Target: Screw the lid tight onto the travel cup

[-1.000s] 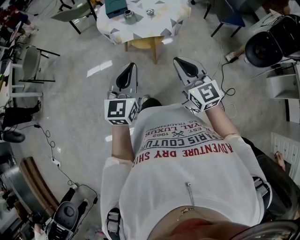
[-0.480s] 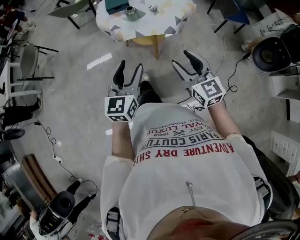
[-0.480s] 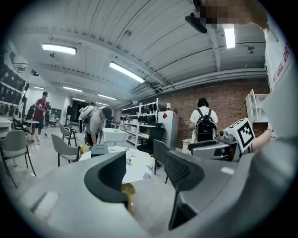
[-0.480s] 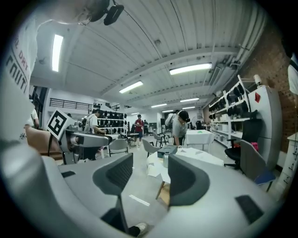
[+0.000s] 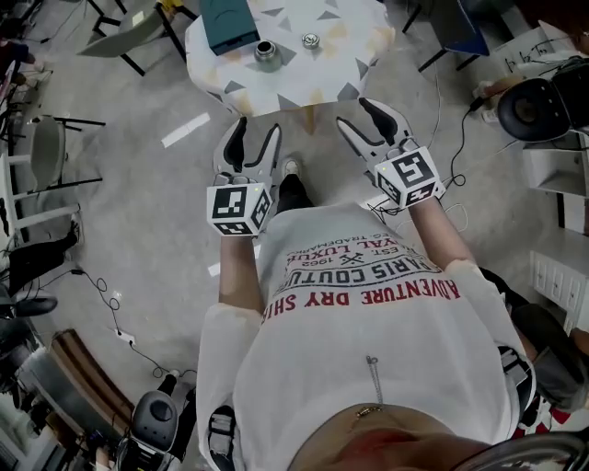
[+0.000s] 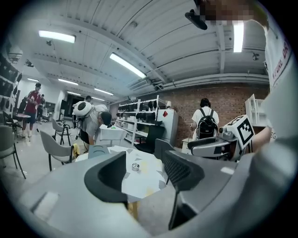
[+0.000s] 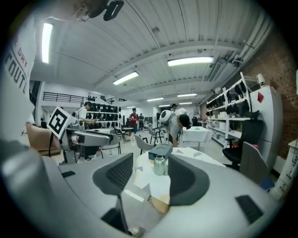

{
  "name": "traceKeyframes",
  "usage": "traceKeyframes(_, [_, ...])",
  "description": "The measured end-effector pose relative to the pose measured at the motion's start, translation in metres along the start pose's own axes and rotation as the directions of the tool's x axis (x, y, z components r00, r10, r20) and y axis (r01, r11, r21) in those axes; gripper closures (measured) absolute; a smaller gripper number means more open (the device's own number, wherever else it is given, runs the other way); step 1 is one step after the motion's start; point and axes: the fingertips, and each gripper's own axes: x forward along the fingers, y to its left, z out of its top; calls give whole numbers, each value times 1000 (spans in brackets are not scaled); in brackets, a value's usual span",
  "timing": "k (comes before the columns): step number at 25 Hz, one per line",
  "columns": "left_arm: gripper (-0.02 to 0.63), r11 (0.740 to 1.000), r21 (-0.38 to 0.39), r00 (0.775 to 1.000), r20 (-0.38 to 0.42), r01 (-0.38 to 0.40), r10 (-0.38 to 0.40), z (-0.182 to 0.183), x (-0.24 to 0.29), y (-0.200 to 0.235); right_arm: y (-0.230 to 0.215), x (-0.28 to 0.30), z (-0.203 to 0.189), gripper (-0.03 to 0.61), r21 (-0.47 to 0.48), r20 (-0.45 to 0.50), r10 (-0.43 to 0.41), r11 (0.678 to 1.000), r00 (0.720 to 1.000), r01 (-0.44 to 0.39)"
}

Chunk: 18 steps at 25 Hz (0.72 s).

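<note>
My left gripper [image 5: 256, 135] and right gripper [image 5: 354, 115] have just been opening, and the jaws now stand apart with nothing between them. The travel cup [image 5: 265, 51] — short, steel, open-mouthed — stands upright on the patterned table [image 5: 331, 66] ahead, its round lid [image 5: 310, 40] lying near it, not touching.

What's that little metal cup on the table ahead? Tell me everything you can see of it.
The travel cup is a small silvery metal cylinder with a narrower neck. It stands upright on the triangle-patterned table, just in front of a teal box. From above, its mouth looks open and dark. Its lid lies apart beside it. Only the table touches it.
</note>
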Motion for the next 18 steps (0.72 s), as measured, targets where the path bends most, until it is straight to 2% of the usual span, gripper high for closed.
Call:
traceKeyframes(9, [371,996,0,995,-44,85,-85,16,90,102,-51,123,20,373,12,-67,-60,998,996,61])
traceKeyframes(13, [368,993,20,991,-72,114,-112,9,123,129,-76,162,21,374,1,-94,-97,995,991,97])
traceKeyframes(18, [357,990,-29,984,-102,141,-143,-7,157,144,-100,192,9,374,-3,-166,-91,996,982,92])
